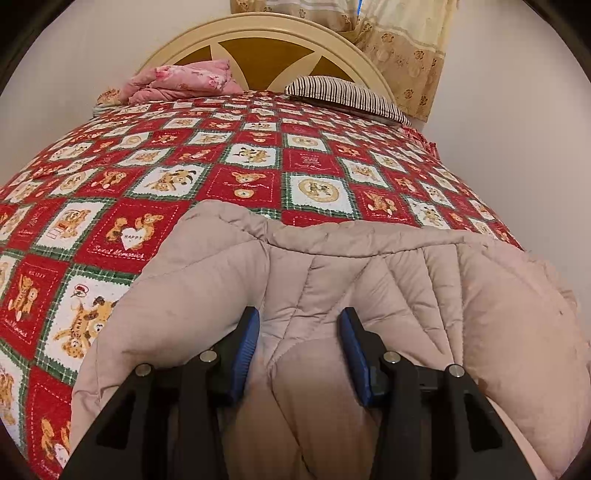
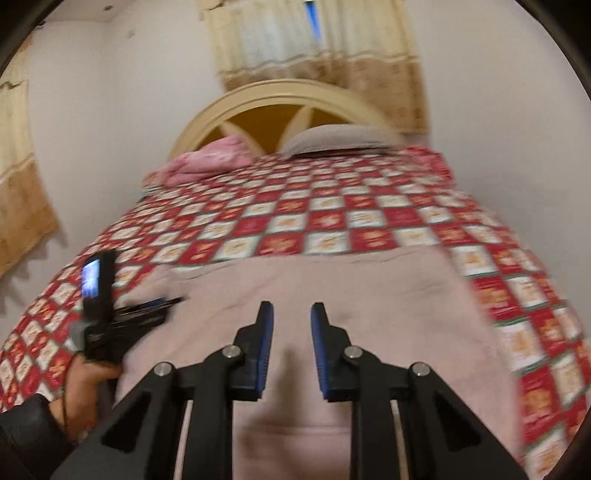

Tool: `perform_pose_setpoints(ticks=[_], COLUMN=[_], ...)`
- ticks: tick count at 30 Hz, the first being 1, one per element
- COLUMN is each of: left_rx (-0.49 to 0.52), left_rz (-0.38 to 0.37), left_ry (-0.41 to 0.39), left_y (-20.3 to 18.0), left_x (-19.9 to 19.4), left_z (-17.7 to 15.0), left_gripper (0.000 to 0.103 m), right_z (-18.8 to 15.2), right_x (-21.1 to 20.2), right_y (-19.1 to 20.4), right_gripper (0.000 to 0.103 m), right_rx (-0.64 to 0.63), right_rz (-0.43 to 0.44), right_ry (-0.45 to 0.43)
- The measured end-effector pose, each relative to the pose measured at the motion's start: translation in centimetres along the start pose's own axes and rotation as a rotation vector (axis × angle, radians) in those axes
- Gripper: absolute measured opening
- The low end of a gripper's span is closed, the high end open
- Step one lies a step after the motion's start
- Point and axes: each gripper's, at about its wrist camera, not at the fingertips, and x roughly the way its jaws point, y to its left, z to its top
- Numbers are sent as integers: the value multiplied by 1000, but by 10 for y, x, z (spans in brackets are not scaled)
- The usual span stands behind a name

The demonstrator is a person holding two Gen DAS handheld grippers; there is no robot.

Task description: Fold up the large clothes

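Observation:
A beige quilted puffer jacket (image 1: 369, 280) lies on the near end of the bed and also fills the lower middle of the right wrist view (image 2: 332, 291). My left gripper (image 1: 299, 321) is open just above the jacket, its blue pads (image 1: 245, 354) apart with padded fabric between and below them. It also shows at the left of the right wrist view (image 2: 155, 310), held by a hand. My right gripper (image 2: 291, 314) is open with a narrow gap, hovering over the jacket; this view is motion-blurred.
The bed carries a red, white and green teddy-bear patchwork quilt (image 1: 221, 166). A pink folded blanket (image 1: 184, 79) and a striped pillow (image 1: 347, 96) lie by the cream headboard (image 1: 266, 33). Curtains (image 2: 317, 55) hang behind.

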Motion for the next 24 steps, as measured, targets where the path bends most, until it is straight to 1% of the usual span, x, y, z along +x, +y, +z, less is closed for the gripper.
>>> perform_pose_setpoints(ticks=[2, 3, 4, 5, 7, 11, 12, 14, 15, 16, 18, 19, 20, 21, 22, 24], left_rx=[2, 1, -3, -8, -17, -24, -30, -49, -52, -39, 13, 46, 69, 110, 130, 120], left_rz=[2, 2, -3, -9, -24, -45, -65, -130, -141, -148, -190, -222, -244, -283, -305, -308], left_ry=[2, 2, 1, -1, -5, -3, 1, 35, 48, 34, -40, -58, -60, -50, -35, 8], left_y=[0, 0, 1, 1, 3, 5, 6, 11, 11, 8, -9, -22, -32, -52, -65, -79], left_x=[0, 1, 0, 0, 1, 0, -1, -6, -14, -28, -63, -76, -83, -90, -91, -81], left_z=[0, 1, 1, 1, 1, 2, 2, 6, 8, 10, 10, 10, 10, 8, 5, -1], left_gripper=[47, 47, 47, 47, 47, 47, 47, 47, 47, 47, 47, 47, 47, 47, 47, 47], right_z=[-14, -23, -35, -43, -55, -57, -58, -58, -58, -57, -55, -55, -56, -56, -56, -55], right_x=[32, 44, 61, 67, 69, 76, 75, 75, 75, 76, 79, 79, 80, 81, 81, 81], right_y=[10, 12, 11, 8, 1, -8, -7, -6, -4, -4, -6, -7, -7, -7, -7, -10], right_gripper=[23, 22, 18, 14, 12, 11, 11, 10, 10, 10, 10, 10, 10, 10, 10, 10], right_rx=[11, 3, -18, -15, 12, 39, 44, 35, 28, 26, 31, 36, 38, 38, 40, 49], right_rz=[-7, -26, -58, -63, -50, -23, -23, -42, -50, -52, -46, -41, -39, -38, -36, -27], right_ry=[74, 98, 129, 127, 97, 123, 129, 136, 137, 138, 141, 142, 142, 143, 143, 142])
